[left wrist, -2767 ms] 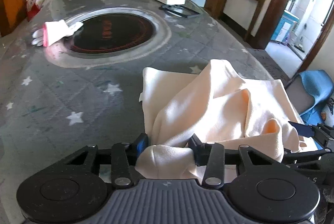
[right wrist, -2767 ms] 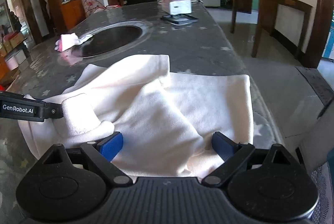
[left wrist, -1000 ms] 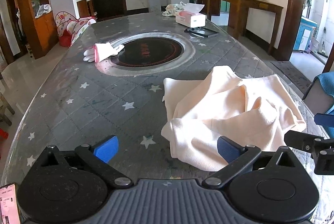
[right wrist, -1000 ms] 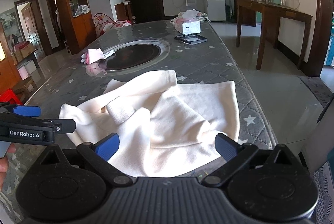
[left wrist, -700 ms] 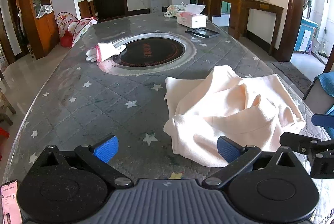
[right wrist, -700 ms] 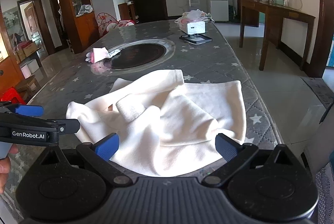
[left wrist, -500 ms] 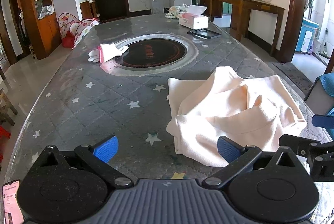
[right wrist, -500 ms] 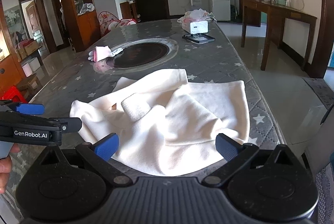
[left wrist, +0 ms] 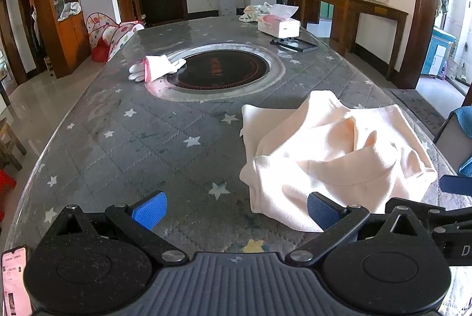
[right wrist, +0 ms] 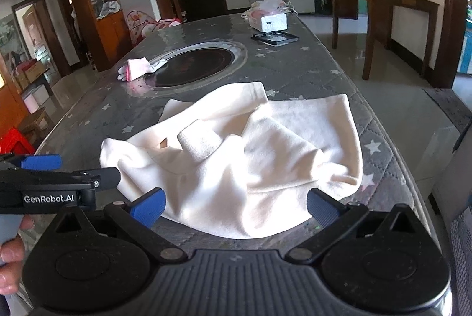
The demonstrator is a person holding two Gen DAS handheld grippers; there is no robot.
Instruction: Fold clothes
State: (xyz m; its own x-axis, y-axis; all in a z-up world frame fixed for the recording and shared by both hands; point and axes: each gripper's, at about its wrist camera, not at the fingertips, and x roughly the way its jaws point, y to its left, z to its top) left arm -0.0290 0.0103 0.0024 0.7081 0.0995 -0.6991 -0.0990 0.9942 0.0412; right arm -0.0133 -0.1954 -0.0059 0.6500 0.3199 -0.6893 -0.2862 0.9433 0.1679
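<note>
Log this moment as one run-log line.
left gripper: open, empty | right gripper: open, empty | cream garment: crumpled, unfolded on table

bare table (left wrist: 147, 145) ahead of left gripper (left wrist: 236, 211); crumpled cloth (right wrist: 250, 151) fills space before right gripper (right wrist: 234, 205).
</note>
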